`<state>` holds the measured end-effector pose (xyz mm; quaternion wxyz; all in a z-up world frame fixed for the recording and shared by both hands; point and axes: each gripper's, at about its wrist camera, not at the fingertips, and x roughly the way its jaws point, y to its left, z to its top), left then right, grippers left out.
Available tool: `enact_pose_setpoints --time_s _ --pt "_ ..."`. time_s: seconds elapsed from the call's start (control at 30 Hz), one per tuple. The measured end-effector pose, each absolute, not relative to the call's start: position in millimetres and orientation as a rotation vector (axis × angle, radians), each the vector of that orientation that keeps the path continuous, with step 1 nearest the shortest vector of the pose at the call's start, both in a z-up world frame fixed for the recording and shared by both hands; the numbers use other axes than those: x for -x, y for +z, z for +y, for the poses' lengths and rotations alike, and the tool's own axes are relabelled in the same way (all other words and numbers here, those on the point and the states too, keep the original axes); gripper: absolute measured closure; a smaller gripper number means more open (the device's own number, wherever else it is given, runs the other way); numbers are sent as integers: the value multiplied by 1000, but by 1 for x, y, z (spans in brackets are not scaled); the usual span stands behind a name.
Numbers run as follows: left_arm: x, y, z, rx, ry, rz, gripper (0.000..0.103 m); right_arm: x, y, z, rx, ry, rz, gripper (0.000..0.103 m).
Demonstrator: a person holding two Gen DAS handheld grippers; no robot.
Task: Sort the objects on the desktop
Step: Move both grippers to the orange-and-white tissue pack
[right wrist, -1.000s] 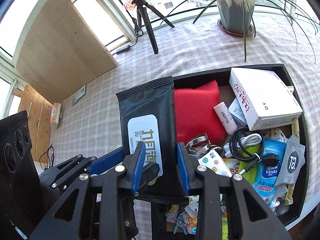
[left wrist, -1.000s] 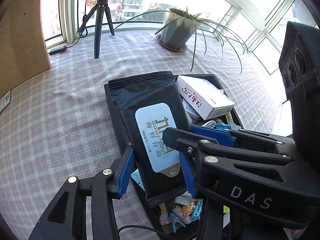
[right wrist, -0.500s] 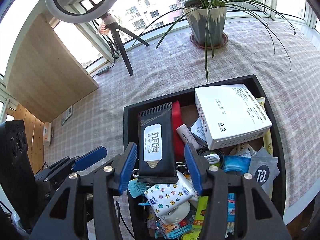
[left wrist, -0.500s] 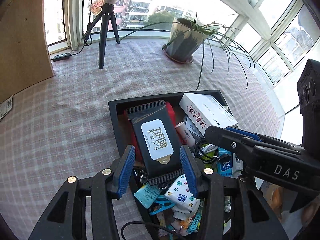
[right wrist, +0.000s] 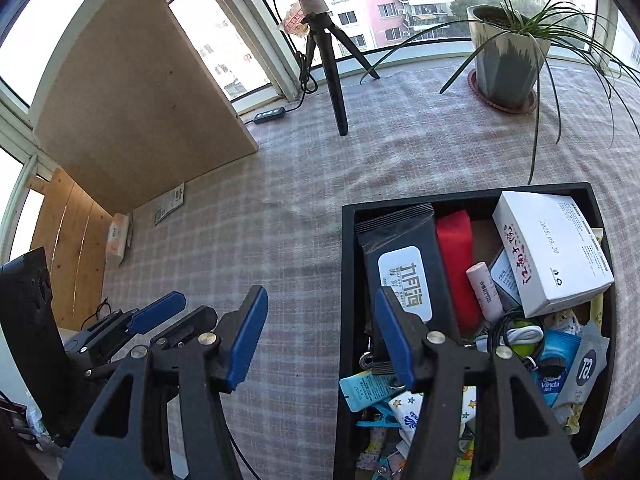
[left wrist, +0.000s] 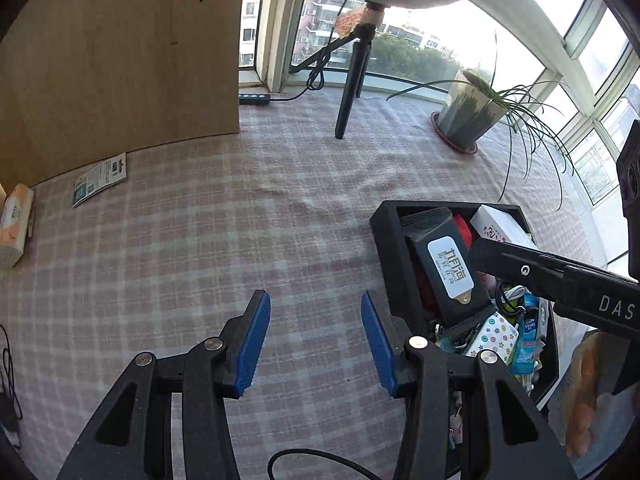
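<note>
A black tray (right wrist: 346, 264) on the checked tablecloth holds a black wet-wipes pack (right wrist: 402, 260), a red pouch (right wrist: 456, 256), a white box (right wrist: 548, 248) and several small items. The tray also shows in the left wrist view (left wrist: 390, 248), with the wipes pack (left wrist: 444, 268) lying in it. My left gripper (left wrist: 314, 340) is open and empty over bare cloth, left of the tray. My right gripper (right wrist: 320, 338) is open and empty above the tray's left edge. The left gripper also shows in the right wrist view (right wrist: 158, 314).
A ring-light tripod (right wrist: 332, 76) and a potted plant (right wrist: 506, 64) stand at the back. A wooden board (left wrist: 120, 52) leans at the back left. A tissue pack (left wrist: 16, 220) and a leaflet (left wrist: 100, 178) lie at the left.
Both grippers have let go of the wipes pack, which now lies in the tray. Both have opened and pulled back up and to the left, away from the tray.
</note>
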<state>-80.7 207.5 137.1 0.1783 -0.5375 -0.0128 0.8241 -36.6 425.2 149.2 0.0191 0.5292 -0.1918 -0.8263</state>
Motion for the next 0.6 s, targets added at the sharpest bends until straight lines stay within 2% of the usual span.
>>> enact_pose_setpoints --time_s 0.3,0.6 --pt "113 130 79 1595 2471 -129 58 92 153 333 -1620 -2453 -501 45" --pt "165 118 -58 1655 2643 -311 57 169 164 219 -1564 -2361 -377 45"
